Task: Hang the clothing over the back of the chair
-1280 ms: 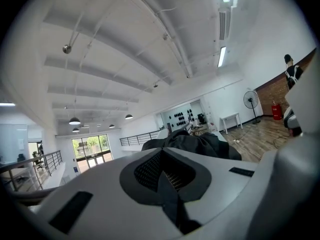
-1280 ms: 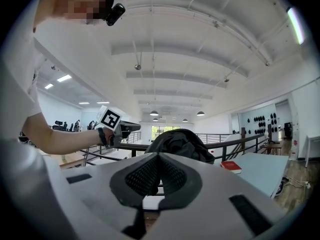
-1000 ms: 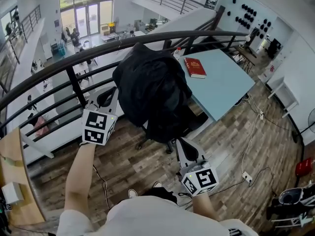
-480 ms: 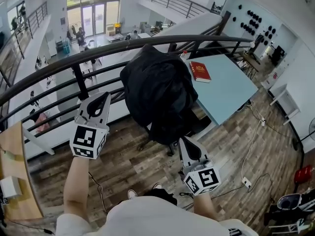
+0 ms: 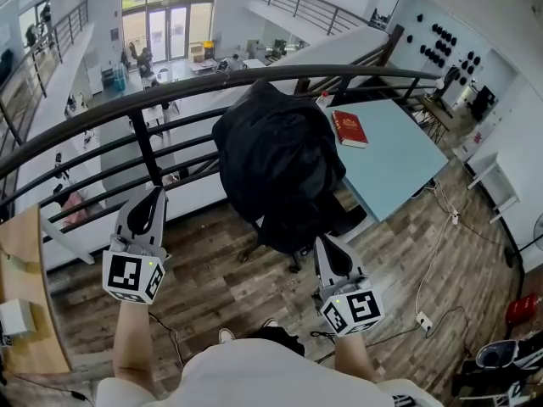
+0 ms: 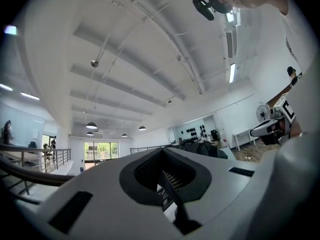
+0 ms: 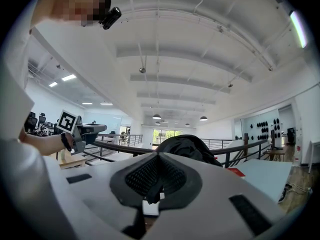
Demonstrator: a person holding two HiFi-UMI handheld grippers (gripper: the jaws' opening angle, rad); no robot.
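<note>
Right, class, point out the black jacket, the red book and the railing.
black jacket [image 5: 276,155]: head view, middle of the draped cloth.
red book [image 5: 349,129]: head view, centre of its cover.
railing [image 5: 149,100]: head view, top rail.

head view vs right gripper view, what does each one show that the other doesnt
Only the head view: the chair's base and the marker cube on the right gripper. Only the right gripper view: the ceiling with its hanging lamps. Both: the black clothing draped on the chair, the red book on the blue table, the railing and the left gripper.
</note>
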